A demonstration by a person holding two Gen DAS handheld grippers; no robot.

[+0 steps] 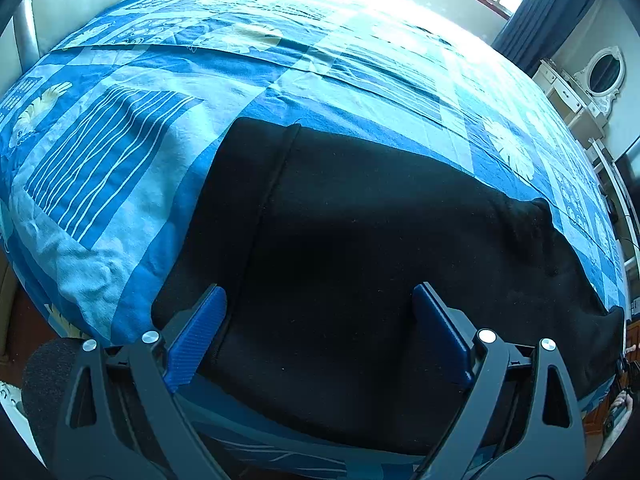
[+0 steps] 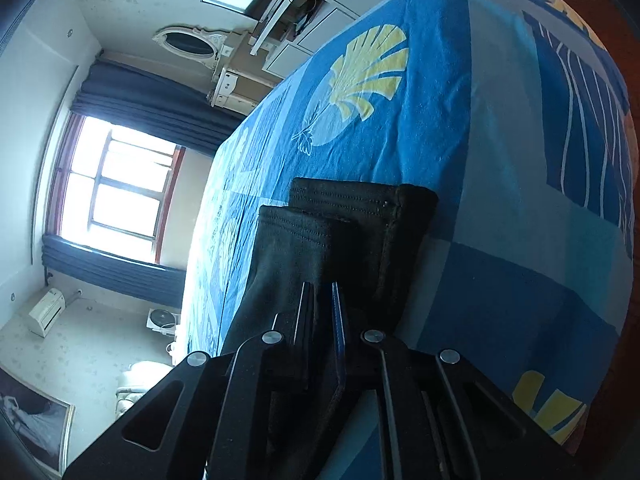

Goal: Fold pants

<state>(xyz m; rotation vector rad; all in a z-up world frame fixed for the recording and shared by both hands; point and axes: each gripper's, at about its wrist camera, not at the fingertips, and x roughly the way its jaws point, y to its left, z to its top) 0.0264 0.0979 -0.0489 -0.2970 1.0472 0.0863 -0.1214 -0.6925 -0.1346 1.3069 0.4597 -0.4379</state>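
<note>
The black pants (image 1: 360,248) lie flat on the bed (image 1: 132,184), on its blue patterned sheet, near the bed's front edge; in the right wrist view their two leg cuffs (image 2: 344,216) sit stacked, one a little short of the other, toward the bed's end. The left tool (image 1: 320,328) hangs over the pants with its blue fingers (image 1: 200,336) spread wide and nothing between them. The right tool (image 2: 322,320) has its jaws almost together with dark cloth running up between them, so it appears to be pinching a fold of the pants just behind the cuffs, though how many layers it has I cannot tell. The likely trouble, as I judge it: if that pinch has caught only the top layer, the under leg would stay behind when lifted and the fold would come out skewed. The cuffs are already uneven, and a pull along the bed could widen that offset or drag the sheet into wrinkles. With the left tool holding nothing, the pants could slide toward the bed's front edge. No brand, label or readable writing shows anywhere.
</note>
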